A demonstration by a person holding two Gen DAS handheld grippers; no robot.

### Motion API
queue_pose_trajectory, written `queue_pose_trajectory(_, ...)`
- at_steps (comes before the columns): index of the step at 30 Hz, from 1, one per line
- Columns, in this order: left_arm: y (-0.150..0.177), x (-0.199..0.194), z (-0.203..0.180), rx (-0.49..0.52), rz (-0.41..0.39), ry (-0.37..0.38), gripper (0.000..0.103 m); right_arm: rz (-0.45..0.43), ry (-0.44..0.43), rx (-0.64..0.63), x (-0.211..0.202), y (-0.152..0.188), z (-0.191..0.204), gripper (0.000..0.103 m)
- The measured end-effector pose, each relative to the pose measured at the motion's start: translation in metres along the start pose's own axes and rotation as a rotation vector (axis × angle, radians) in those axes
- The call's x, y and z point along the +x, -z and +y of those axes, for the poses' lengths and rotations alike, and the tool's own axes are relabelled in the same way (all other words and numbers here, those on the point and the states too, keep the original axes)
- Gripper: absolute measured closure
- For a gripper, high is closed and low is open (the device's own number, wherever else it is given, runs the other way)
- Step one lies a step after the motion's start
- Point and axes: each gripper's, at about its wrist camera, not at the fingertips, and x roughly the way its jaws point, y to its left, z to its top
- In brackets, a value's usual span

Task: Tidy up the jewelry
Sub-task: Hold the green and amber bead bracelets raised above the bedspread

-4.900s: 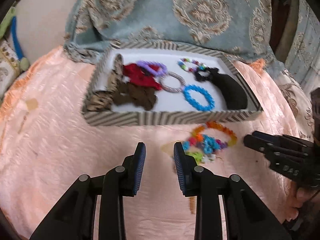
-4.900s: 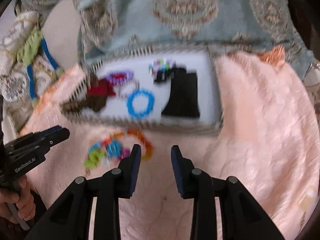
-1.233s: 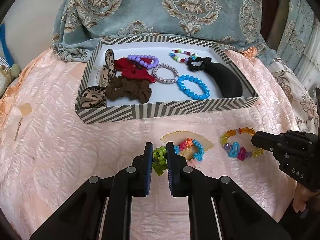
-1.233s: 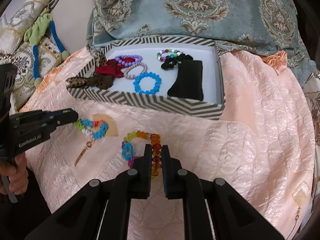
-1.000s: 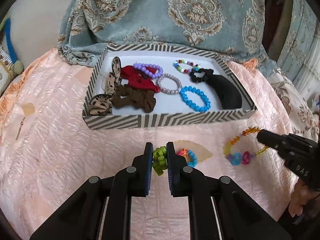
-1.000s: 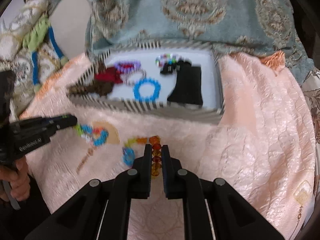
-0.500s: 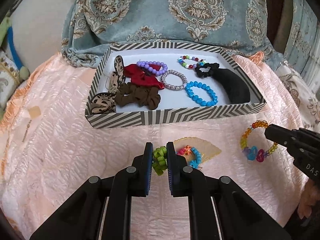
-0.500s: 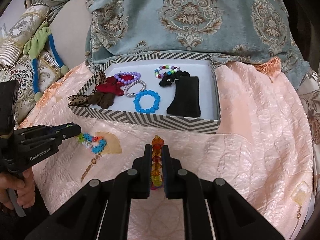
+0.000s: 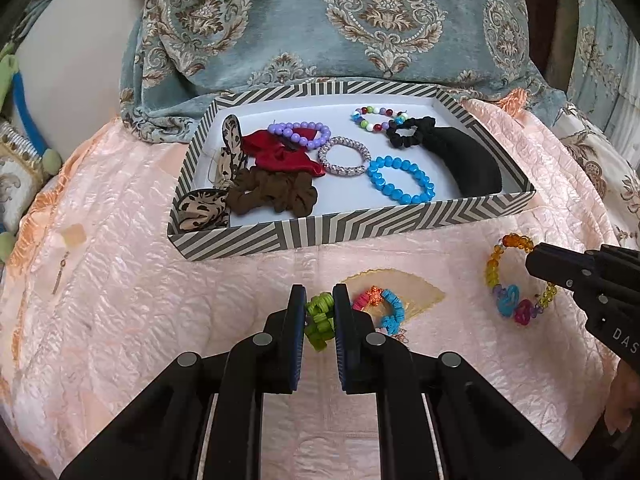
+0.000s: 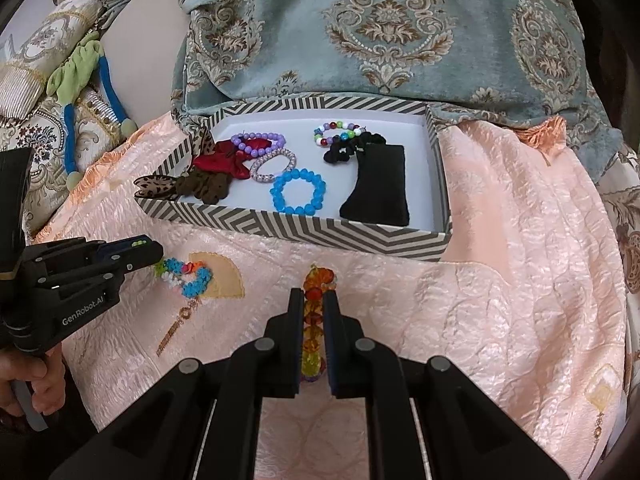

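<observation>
My left gripper (image 9: pixel 319 314) is shut on the green part of a multicoloured coil bracelet (image 9: pixel 380 306), held just above the peach quilt; the bracelet also shows in the right wrist view (image 10: pixel 186 276) at my left gripper (image 10: pixel 154 254). My right gripper (image 10: pixel 313 320) is shut on an amber bead bracelet (image 10: pixel 314 300), seen edge-on; in the left wrist view that bracelet (image 9: pixel 506 276) hangs from my right gripper (image 9: pixel 534 258). Beyond both stands a striped tray (image 9: pixel 340 230) (image 10: pixel 320 234) holding a blue bead bracelet (image 9: pixel 400 180), a purple one (image 9: pixel 298 132), scrunchies and a black pouch (image 10: pixel 380 188).
A teal damask blanket (image 9: pixel 380 20) rises behind the tray. Patterned cushions (image 10: pixel 48 92) lie at the far left. An embroidered fan motif (image 10: pixel 218 278) marks the quilt (image 10: pixel 520 280) in front of the tray.
Both grippers have closed on their bracelets and lifted them off the quilt. The amber bracelet has risen and turned edge-on; the tray looks slightly farther off.
</observation>
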Motion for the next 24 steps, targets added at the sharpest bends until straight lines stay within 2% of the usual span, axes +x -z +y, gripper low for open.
queue_pose_trajectory(24,0.0007,0.0004,-0.0010,0.009,0.003,-0.007,0.103,0.001,0.009,-0.016,0.0008,0.0007,0.0035,0.094)
